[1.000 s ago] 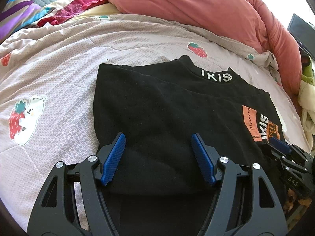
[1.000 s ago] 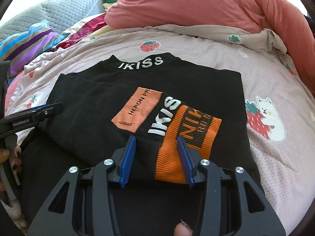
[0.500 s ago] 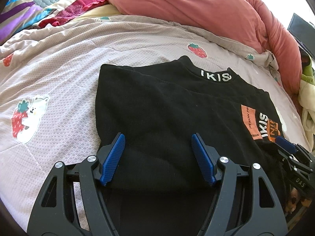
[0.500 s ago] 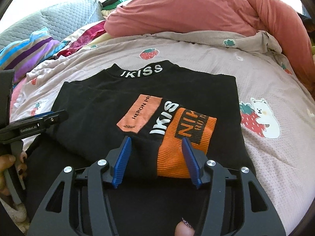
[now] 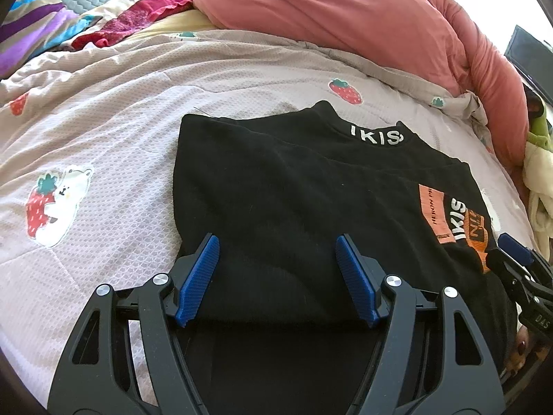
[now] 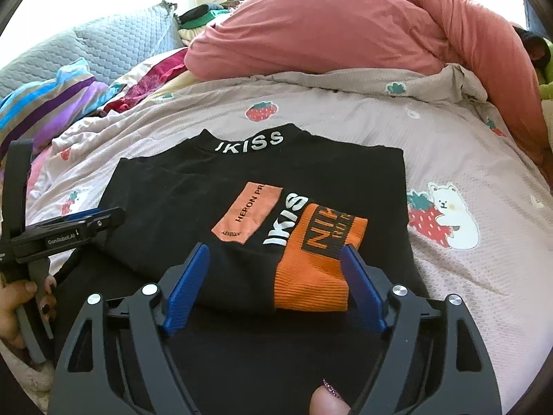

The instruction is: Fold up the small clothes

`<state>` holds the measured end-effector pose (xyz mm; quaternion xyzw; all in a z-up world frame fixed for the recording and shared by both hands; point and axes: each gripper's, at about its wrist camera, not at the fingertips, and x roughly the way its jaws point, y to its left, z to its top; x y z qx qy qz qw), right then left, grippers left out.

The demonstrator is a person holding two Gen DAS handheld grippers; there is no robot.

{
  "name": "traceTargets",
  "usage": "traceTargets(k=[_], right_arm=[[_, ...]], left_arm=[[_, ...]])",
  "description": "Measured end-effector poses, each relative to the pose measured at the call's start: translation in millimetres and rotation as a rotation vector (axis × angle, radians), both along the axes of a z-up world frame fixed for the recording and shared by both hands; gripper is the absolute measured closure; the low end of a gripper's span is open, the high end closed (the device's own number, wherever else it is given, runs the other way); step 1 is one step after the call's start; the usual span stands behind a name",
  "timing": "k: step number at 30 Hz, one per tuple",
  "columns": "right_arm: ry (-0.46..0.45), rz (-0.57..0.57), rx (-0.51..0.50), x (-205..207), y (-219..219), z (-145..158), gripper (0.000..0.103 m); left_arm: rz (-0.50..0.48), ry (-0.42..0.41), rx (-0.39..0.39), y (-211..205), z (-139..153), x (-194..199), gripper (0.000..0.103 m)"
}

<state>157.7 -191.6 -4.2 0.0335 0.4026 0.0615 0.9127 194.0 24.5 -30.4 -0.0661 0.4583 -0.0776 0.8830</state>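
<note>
A small black top (image 5: 297,200) (image 6: 193,200) lies folded on the bed, its collar lettered in white and an orange patch (image 6: 247,211) on its front. An orange-cuffed sleeve (image 6: 314,266) is folded across it. My left gripper (image 5: 276,273) hovers open over the top's near left fold, pads apart from the cloth. My right gripper (image 6: 274,287) stands over the orange cuff with its jaws opening; the cuff lies between them, untouched. The left gripper (image 6: 86,221) shows at the left edge of the right wrist view, the right gripper (image 5: 515,259) at the right edge of the left wrist view.
The bed wears a pale pink quilt (image 5: 103,131) printed with strawberries and bears. A big salmon duvet (image 6: 345,31) is bunched along the far side. Striped and red clothes (image 6: 52,103) pile at the far left, by a blue-grey quilted pillow (image 6: 96,41).
My right gripper's jaws have spread wide and let go of the orange cuff, and it has drawn back a little. The left gripper has stayed put.
</note>
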Motion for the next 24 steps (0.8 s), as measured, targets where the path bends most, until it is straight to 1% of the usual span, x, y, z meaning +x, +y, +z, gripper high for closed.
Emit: traceTargets(k=[4, 6, 7, 9, 11, 15, 18, 24], right_arm=[[-0.007, -0.006, 0.003, -3, -1, 3, 0.021], [-0.011, -0.01, 0.011, -4, -3, 5, 0.015], [-0.012, -0.01, 0.016, -5, -3, 6, 0.014], [-0.021, -0.012, 0.027, -7, -5, 9, 0.014], [-0.028, -0.011, 0.031, -10, -6, 12, 0.013], [-0.041, -0.008, 0.034, -15, -8, 17, 0.011], [-0.046, -0.005, 0.037, -17, -7, 20, 0.011], [-0.059, -0.002, 0.056, -23, -7, 25, 0.011]], left_arm=[[0.002, -0.004, 0.001, 0, 3, -3, 0.038], [0.003, -0.006, 0.0, 0, 5, -5, 0.035], [0.004, -0.008, -0.003, 1, 7, -7, 0.034], [0.007, -0.012, -0.003, 1, 10, -9, 0.033], [0.01, -0.022, -0.004, 2, 14, -12, 0.029], [0.016, -0.044, -0.005, 4, 24, -18, 0.027], [0.027, -0.067, 0.008, 4, 32, -24, 0.02], [0.043, -0.089, 0.016, 5, 43, -33, 0.014]])
